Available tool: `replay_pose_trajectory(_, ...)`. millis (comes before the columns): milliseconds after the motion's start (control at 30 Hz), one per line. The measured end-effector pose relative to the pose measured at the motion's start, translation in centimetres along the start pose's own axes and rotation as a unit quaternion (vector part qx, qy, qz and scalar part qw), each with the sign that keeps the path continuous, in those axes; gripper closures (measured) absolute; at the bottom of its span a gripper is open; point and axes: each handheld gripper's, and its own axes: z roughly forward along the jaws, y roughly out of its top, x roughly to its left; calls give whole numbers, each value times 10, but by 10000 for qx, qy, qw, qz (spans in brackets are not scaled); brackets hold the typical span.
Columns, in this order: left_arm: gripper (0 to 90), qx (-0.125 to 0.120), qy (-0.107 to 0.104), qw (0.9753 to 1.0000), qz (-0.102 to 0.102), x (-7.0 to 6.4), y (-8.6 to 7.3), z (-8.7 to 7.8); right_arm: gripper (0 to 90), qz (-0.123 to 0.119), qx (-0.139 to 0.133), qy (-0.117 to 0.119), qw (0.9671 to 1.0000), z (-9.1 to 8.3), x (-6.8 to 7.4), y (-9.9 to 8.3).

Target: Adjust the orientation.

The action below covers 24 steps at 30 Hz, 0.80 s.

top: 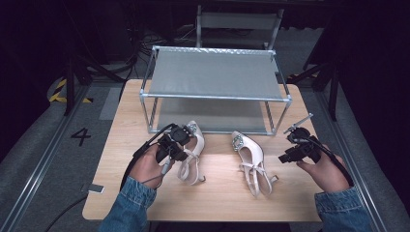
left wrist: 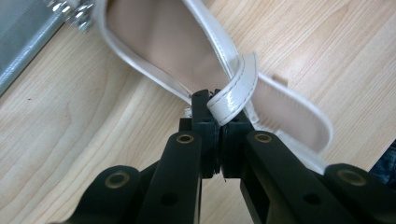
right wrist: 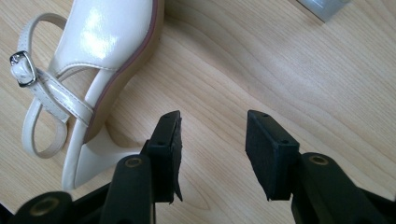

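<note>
Two cream patent slingback shoes with jewelled toes lie on the wooden table (top: 217, 193). The left shoe (top: 192, 153) lies in front of the rack; my left gripper (top: 173, 145) is shut on its white strap (left wrist: 238, 88), and the strap loops out between the black jaws. The right shoe (top: 251, 162) lies on its side with its heel toward me. My right gripper (top: 286, 157) hovers just right of that shoe (right wrist: 107, 42), jaws open with bare wood between them and its fingertips (right wrist: 168, 135) beside the heel.
A two-tier metal shoe rack (top: 215, 75) with grey fabric shelves stands at the back of the table, both shelves bare. A chair (top: 239, 24) stands beyond it. A small silver item (top: 95, 189) hangs at the table's left front corner.
</note>
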Motion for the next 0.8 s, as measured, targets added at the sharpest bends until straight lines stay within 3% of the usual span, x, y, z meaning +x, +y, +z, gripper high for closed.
replay_pose_trajectory(333,875,5,87,9999,140,-5,7,-4,562,78,12,-13,10000,-1,0,-7)
replay_pose_trajectory(633,859,190,-182,9992,304,-10,16,6,561,167,18,-20,9999,-2,-3,-14)
replay_pose_trajectory(800,721,156,-296,9993,161,-8,16,6,558,215,12,-31,9998,-3,-4,-16)
